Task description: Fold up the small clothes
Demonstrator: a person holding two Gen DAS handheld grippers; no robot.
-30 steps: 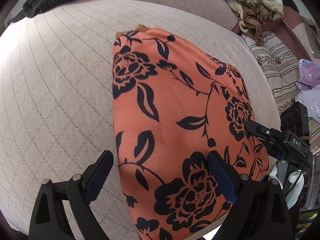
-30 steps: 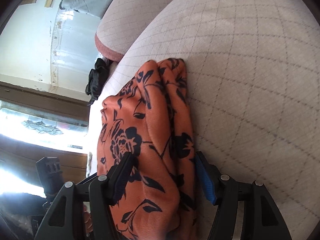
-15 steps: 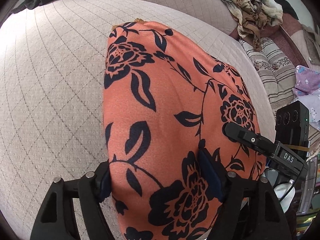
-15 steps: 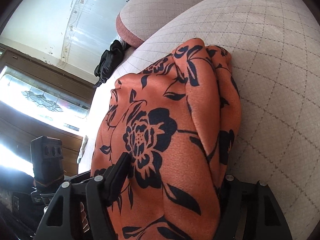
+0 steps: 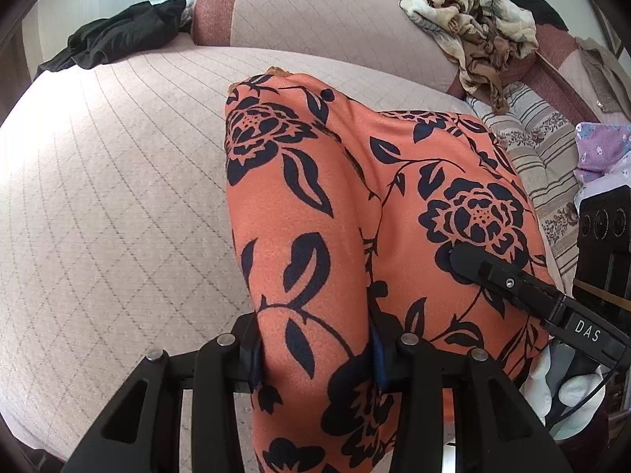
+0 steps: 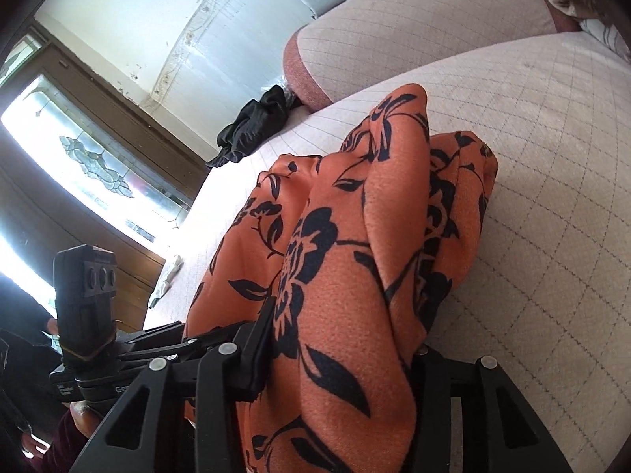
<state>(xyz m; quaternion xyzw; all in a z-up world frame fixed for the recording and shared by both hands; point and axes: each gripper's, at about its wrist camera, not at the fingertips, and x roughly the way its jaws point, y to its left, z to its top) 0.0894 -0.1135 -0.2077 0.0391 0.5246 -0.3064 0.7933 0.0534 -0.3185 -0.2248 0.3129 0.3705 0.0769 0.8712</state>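
An orange garment with a dark floral print (image 5: 315, 181) lies on the quilted beige cushion (image 5: 118, 181). Its near end is gathered up into a ridge. My left gripper (image 5: 315, 351) has that end between its blue pads, and its jaws are closing on the bunched cloth. In the right wrist view the same garment (image 6: 355, 236) rises in thick folds through my right gripper (image 6: 341, 339), whose jaws are closing and squeeze the fabric. One finger of the right gripper (image 5: 508, 280) lies across the cloth in the left wrist view. The far end rests on the cushion.
A black garment (image 5: 126, 35) lies at the cushion's far left corner. A heap of patterned clothes (image 5: 481, 19) sits on the sofa back, with striped bedding (image 5: 540, 149) and lilac cloth (image 5: 599, 146) to the right. A window (image 6: 90, 157) and wall stand beyond.
Both grippers narrowed from wide open onto the garment's near end and rose with it. The flat cloth has bunched into raised folds, and the right wrist view has rolled.
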